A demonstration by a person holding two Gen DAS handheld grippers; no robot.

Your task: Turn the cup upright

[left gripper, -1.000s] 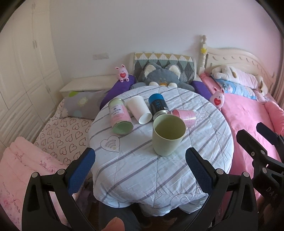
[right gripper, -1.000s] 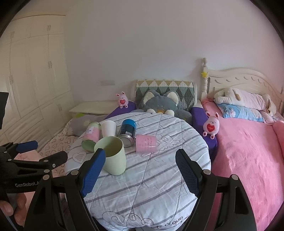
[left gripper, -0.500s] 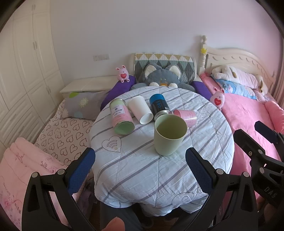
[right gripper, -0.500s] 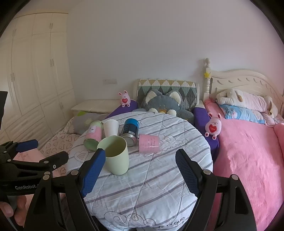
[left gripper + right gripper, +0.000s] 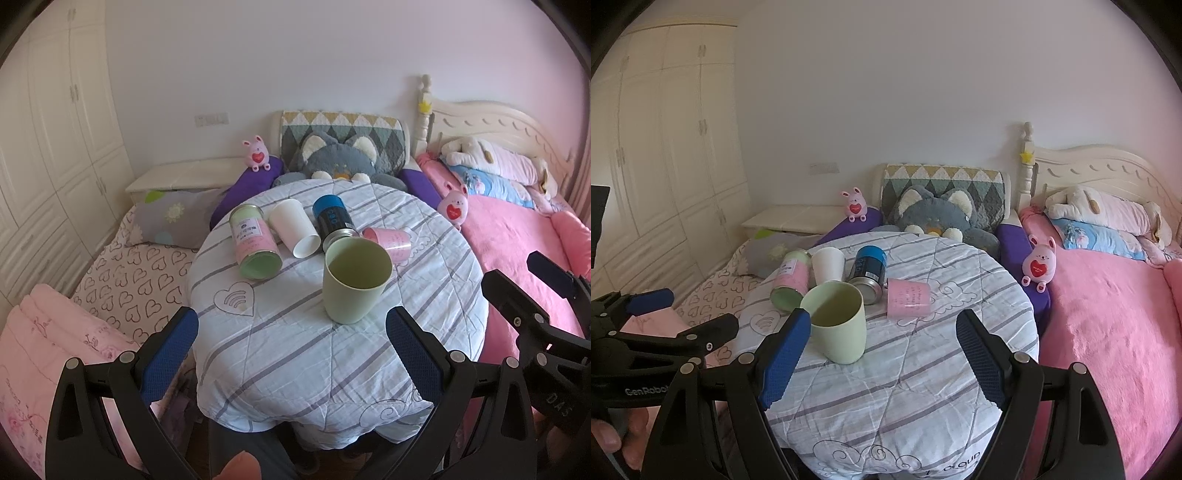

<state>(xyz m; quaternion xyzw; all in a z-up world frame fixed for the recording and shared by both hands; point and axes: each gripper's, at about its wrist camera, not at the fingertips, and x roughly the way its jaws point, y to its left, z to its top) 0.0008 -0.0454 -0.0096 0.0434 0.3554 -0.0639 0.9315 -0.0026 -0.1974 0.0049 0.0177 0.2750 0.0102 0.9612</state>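
A light green cup (image 5: 352, 278) stands upright, mouth up, on the round table (image 5: 295, 354) with its striped cloth; it also shows in the right wrist view (image 5: 839, 325). Behind it lie on their sides a pink-and-green canister (image 5: 253, 236), a white cup (image 5: 295, 228), a blue can (image 5: 332, 219) and a pink cup (image 5: 389, 242). My left gripper (image 5: 291, 343) is open and empty, held back from the table's near edge. My right gripper (image 5: 884, 354) is open and empty too, its left finger close beside the green cup.
A pink bed (image 5: 1108, 314) with plush toys lies to the right. A grey cat cushion (image 5: 338, 160) and purple pillows sit behind the table. A heart-print mattress (image 5: 136, 280) and white wardrobe (image 5: 665, 147) are on the left.
Both grippers have drawn back slightly from the table and risen a little. The cups and cans have not moved.
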